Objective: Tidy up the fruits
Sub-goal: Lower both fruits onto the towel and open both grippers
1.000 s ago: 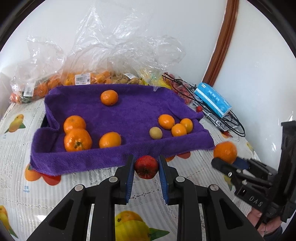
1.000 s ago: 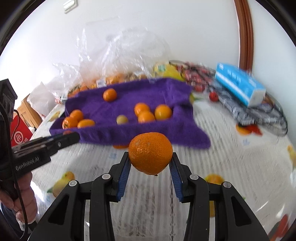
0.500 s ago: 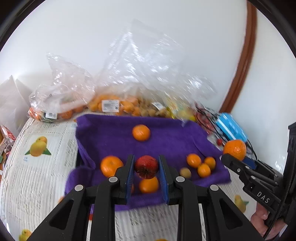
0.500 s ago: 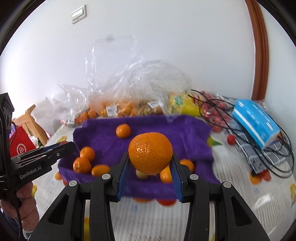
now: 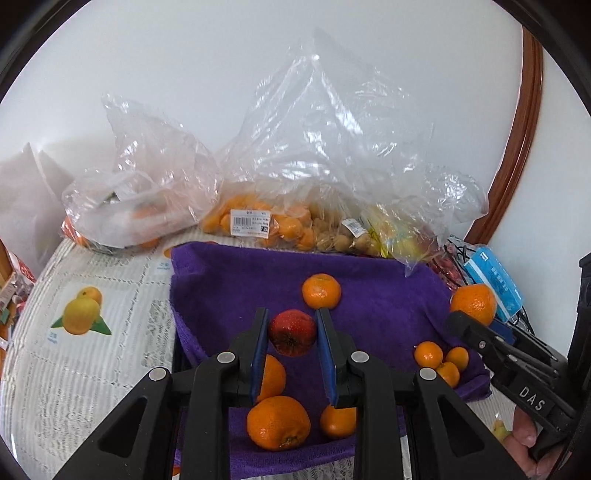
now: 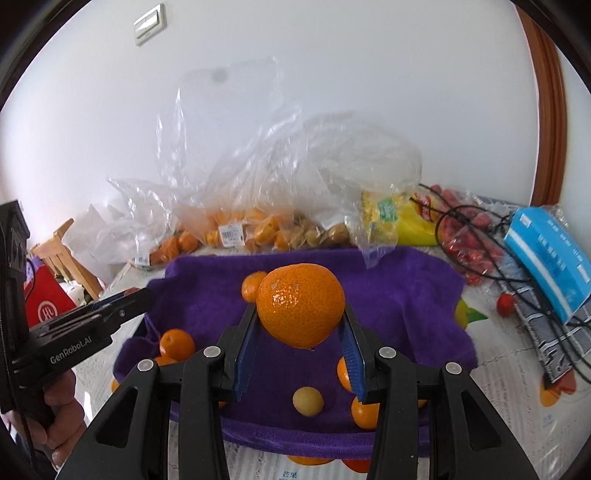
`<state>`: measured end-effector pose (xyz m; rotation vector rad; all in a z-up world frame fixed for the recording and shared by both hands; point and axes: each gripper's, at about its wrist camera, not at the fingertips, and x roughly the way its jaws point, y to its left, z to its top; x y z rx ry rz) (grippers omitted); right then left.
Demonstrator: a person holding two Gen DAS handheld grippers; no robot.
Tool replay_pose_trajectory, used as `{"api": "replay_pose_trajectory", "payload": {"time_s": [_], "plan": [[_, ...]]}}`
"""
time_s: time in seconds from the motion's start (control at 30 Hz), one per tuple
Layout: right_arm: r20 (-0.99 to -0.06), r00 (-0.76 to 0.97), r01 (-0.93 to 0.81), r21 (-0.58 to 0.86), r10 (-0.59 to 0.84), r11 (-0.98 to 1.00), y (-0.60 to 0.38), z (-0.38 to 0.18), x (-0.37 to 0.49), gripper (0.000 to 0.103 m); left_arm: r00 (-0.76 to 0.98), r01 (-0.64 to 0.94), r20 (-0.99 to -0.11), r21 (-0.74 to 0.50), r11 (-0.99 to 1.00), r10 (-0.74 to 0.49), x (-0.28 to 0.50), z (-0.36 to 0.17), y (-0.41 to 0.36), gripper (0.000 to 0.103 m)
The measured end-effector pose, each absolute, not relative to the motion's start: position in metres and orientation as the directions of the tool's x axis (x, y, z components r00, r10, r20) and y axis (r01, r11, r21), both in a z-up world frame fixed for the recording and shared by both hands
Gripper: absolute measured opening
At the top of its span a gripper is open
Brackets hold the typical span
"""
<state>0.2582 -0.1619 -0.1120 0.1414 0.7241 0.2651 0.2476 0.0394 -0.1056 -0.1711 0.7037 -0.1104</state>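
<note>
Lettering "GenRobot.AI" marks left hand-held gripper (image 6: pixel 122 308).

A plain white wall (image 6: pixel 332 92) fills the upper frame, evenly lit by soft daylight. A wall switch (image 6: pixel 149 24) sits at upper left. Brown wooden trim (image 5: pixel 517 147) curves down the right edge. At far left stands a wooden chair (image 6: pixel 61 254). A fruit-printed tablecloth (image 5: pixel 92 332) covers the table below.
</note>
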Motion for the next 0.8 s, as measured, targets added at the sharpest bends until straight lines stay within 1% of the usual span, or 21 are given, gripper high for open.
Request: {"api": "replay_pose_trajectory", "payload": {"time_s": [0.1, 0.27, 0.33, 0.57, 0.8], "plan": [[-0.656, 0.696, -0.186, 0.228, 0.292, 0.956, -0.162, -0.126, 0.262, 0.042, 0.751, 0.062, -0.639, -0.185, 0.981, -0.169, 0.25, -0.115, 0.033, 0.024], [-0.686, 0.664, -0.184, 0.235, 0.297, 0.955, -0.163, -0.142, 0.266, 0.042, 0.724, 0.086, -0.656, -0.222, 0.971, -0.214, 0.251, -0.129, 0.028, 0.024], [-0.694, 0.655, -0.183, 0.238, 0.299, 0.954, -0.163, -0.146, 0.266, 0.042, 0.723, 0.091, -0.657, -0.215, 0.972, -0.213, 0.251, -0.132, 0.024, 0.024], [-0.699, 0.646, -0.189, 0.244, 0.307, 0.951, -0.161, -0.151, 0.267, 0.042, 0.715, 0.09, -0.662, -0.232, 0.969, -0.225, 0.253, -0.143, 0.022, 0.024], [-0.715, 0.635, -0.202, 0.212, 0.293, 0.956, -0.153, -0.157, 0.267, 0.042, 0.708, 0.083, -0.667, -0.247, 0.965, -0.232, 0.254, -0.146, 0.023, 0.024]]}}
